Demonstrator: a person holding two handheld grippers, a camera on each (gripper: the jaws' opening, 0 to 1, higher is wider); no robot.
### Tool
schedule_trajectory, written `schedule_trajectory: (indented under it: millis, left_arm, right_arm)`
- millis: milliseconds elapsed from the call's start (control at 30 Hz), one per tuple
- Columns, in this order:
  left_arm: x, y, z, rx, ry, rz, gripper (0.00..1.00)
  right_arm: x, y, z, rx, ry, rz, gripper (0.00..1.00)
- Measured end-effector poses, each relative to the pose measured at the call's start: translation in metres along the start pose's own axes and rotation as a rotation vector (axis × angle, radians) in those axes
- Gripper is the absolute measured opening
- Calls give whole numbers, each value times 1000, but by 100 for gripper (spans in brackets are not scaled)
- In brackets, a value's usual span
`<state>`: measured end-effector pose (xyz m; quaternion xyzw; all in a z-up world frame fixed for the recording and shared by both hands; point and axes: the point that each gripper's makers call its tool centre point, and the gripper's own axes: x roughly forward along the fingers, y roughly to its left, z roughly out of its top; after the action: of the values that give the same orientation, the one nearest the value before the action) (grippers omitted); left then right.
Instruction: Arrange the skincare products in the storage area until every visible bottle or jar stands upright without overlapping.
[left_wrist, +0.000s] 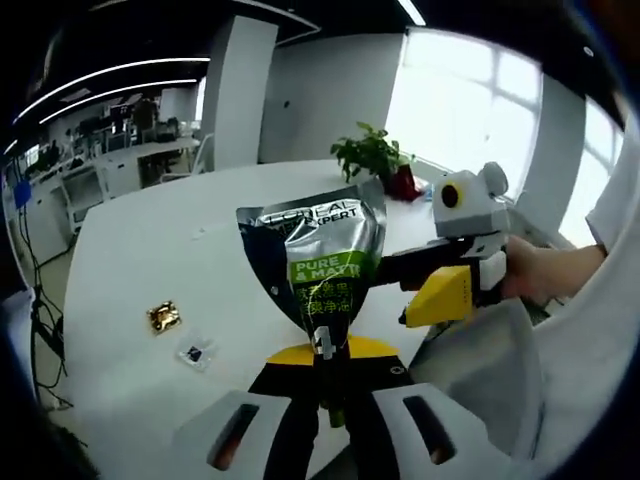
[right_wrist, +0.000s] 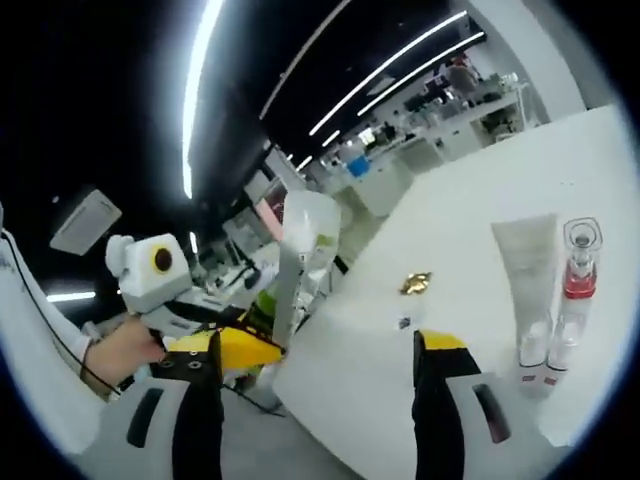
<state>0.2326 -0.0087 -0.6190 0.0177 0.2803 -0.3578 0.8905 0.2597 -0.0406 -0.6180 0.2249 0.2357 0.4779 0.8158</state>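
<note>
Two products, a white tube (right_wrist: 528, 285) and a red-banded bottle (right_wrist: 572, 290), already stand upright on the white table (right_wrist: 470, 200) at right. Left gripper (left_wrist: 328, 375) clamps the silver tube (left_wrist: 318, 265) by its cap, held above the table. Right gripper (right_wrist: 315, 375) gapes wide, empty. Next, I reckon: set it upright near them, not touching.

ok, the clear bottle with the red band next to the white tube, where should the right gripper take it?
Grip the clear bottle across its narrow mid-body, about at the red band, coming level from its open side away from the white tube. It stands upright and slim, close beside the tube; the right gripper is open.
</note>
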Motion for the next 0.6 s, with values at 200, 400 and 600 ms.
schedule_trajectory:
  millis: [200,400,600]
  left_arm:
    - [-2,-9,-3,-3,-5,-15,7]
    - [-1,-10,-5,-33,-2,-15,7]
    - [0,-14,-4,-98,-29,-43,8]
  right_arm:
    - [4,18,9,74,-52,80,59]
    - [4,26,10,79,-57,123,32]
    - [2,28,14,121,-86,152,16]
